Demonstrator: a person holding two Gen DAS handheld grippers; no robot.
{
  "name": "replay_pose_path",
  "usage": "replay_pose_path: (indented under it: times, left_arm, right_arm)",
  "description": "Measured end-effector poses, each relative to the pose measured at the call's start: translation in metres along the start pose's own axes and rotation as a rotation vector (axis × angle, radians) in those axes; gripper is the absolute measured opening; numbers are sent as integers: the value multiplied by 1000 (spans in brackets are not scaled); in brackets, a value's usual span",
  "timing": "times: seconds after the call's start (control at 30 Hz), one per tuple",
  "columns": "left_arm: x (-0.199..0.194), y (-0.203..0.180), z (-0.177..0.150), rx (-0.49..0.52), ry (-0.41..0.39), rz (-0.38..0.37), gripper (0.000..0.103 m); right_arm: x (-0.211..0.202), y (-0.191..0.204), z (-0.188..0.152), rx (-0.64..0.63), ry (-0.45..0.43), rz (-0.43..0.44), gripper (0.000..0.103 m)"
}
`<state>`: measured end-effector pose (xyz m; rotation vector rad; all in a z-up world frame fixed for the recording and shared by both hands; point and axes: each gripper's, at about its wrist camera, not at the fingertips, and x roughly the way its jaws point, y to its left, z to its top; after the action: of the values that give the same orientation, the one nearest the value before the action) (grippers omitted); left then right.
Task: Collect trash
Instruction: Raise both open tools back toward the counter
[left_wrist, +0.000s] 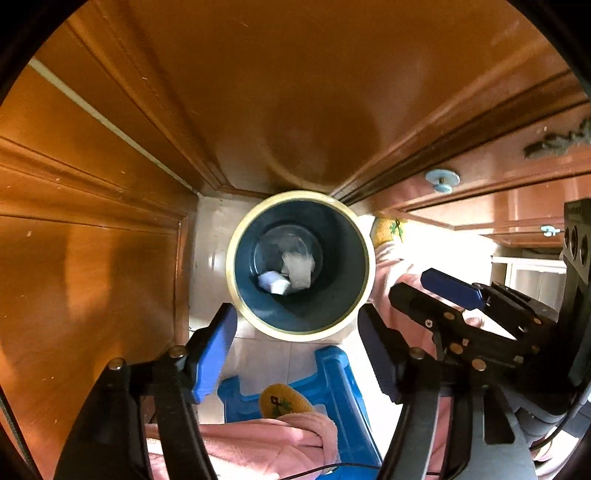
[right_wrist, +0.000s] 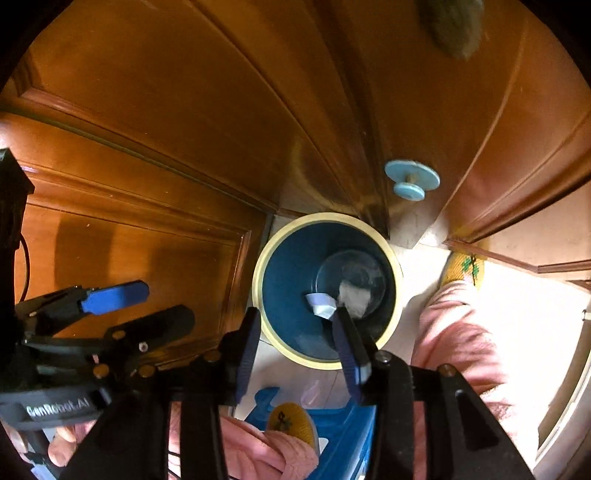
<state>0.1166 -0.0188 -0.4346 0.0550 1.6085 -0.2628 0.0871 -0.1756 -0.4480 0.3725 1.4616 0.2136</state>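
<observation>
A: What takes up most of the view?

B: Orange-brown wooden cabinet doors (left_wrist: 110, 155), panelled, standing on both sides of a corner. One door carries a pale blue round knob (right_wrist: 412, 180).

A: And on the floor?

B: Light floor tiles (left_wrist: 266, 354). In the corner stands a round waste bin (left_wrist: 236, 254), dark blue inside with a cream rim, open at the top and seen from straight above. Just below it in the left wrist view is a blue plastic stool (left_wrist: 332, 373). A person's legs in pink fleece trousers (right_wrist: 458, 332) and yellow knitted slippers (right_wrist: 291, 421) are near the bin, one slipper resting on the stool.

A: The grippers?

B: The left gripper (left_wrist: 299, 354) points down over the bin's near rim; its blue-padded jaws stand well apart with nothing between them. The right gripper (right_wrist: 295, 343) also hangs above the bin, jaws apart and empty. Each gripper appears at the edge of the other's view, the two side by side.

A: Where is the trash?

B: At the bottom of the bin: a crumpled white tissue (left_wrist: 298, 271) and, touching it, a smaller white-and-pale-blue paper scrap (left_wrist: 272, 283). Neither gripper touches them.
</observation>
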Motion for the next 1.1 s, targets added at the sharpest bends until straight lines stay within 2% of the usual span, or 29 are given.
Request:
replay_pose_path:
  times: [0.27,0.73,0.9,1.1]
  left_arm:
    - [-49,2,-2,-19,-95,-21,66]
    - [-222,-25,-57,68,-468,-51,69]
    - [-274,-39,-77,125,-599,-59,77]
    - [-334,-58,-87,214,-721,-91,77]
  right_arm:
    - [-55,22,-2,-77,-93,-30,41]
    - [-220,66,-42,-173,-396,-72,41]
    - [-275,88,-57,-202,-495,-79,44]
    - [-330,106,-59,-224,-607,-62,48]
